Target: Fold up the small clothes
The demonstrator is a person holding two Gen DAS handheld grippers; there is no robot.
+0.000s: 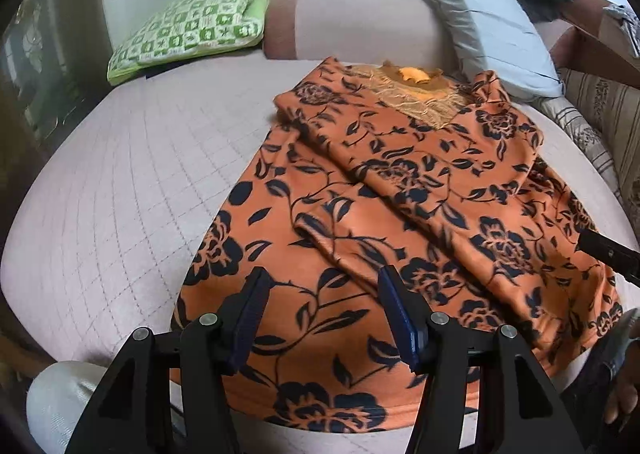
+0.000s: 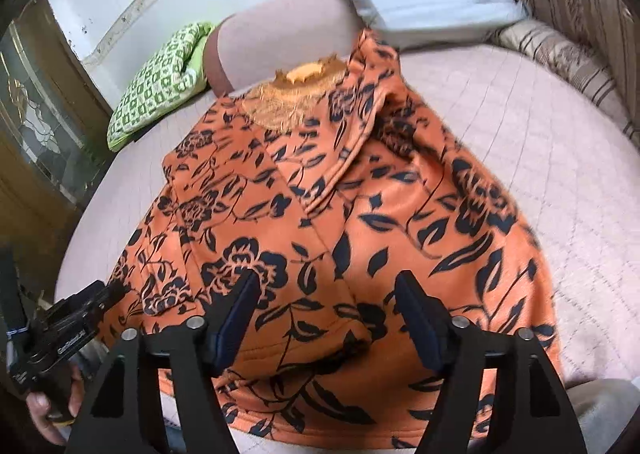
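An orange garment with a black flower print [image 1: 400, 214] lies flat on the pale quilted bed [image 1: 120, 182], neck end with a gold lace collar [image 1: 416, 94] at the far side. Both sleeves are folded in over the body. My left gripper [image 1: 324, 286] is open and empty, above the garment's near hem on its left half. My right gripper [image 2: 328, 290] is open and empty, above the near hem [image 2: 320, 394] of the same garment [image 2: 340, 214]. The left gripper also shows at the left edge of the right wrist view [image 2: 116, 290].
A green checked cushion [image 1: 188, 30] lies at the far left of the bed. A pink bolster [image 1: 352, 22] and a white pillow [image 1: 492, 14] stand behind the garment. A striped sofa arm [image 1: 592, 114] is to the right. A wooden cabinet with glass [image 2: 36, 126] stands at the left.
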